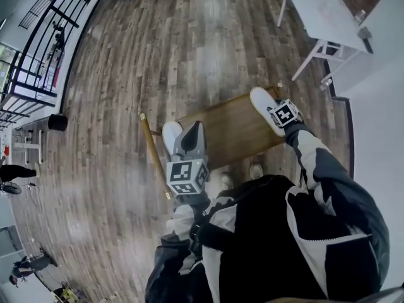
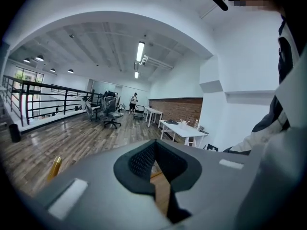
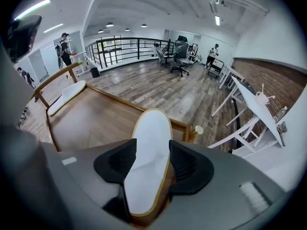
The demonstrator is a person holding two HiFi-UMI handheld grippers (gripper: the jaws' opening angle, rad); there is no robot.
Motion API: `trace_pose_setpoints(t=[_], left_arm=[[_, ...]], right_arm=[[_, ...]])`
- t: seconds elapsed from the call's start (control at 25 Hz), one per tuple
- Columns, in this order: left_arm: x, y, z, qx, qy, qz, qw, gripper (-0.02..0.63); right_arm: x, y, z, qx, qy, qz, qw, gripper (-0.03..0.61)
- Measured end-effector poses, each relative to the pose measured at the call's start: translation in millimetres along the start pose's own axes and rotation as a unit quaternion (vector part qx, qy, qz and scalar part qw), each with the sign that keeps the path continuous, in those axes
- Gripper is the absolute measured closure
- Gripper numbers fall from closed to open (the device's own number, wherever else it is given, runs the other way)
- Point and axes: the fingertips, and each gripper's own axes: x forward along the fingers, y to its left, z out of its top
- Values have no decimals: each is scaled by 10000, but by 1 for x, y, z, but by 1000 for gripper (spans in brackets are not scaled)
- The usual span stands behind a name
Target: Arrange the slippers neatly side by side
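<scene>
Right tool (image 3: 152,158) tilts down, jaws astride slipper (image 3: 152,128).

Left slipper (image 1: 169,133) and right slipper (image 1: 262,103) seemingly lie apart on table (image 1: 233,128).

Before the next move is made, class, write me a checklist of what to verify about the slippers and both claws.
1. Right claw open: ok.
2. Near slipper between its jaws: ok.
3. Left claw empty: ok, shut on nothing.
4. Both slippers on the table: ok.
5. Slippers side by side: not ok; the other slipper lies apart at another corner.
</scene>
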Motion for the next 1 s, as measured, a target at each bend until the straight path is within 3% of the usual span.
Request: trace_pose_setpoints(t=[0.16,0.44,0.56,0.76,0.88,1.0], left_arm=[[6,0,-3,-50,81,100,9999,595],[11,-2,-3,-72,120,236,9996,595],[11,-2,-4,-110,138,266,9995,595],[12,-2,-6,-177,131,294,9993,595],[11,-1,-9,-193,147,326,9992,595],[13,-2,-7,-168,128,330,9992,595]], right_arm=[[17,-8,-9,2,374,255,9990,337],[35,-8,-11,-127,521,611,9967,327],[42,6,-17,-39,707,1027,9922,329],[46,1,-18,-143,720,811,9940,540],[43,-16,-23,-244,837,418,9953,549],[42,-13,-17,-36,634,605,9961,551]])
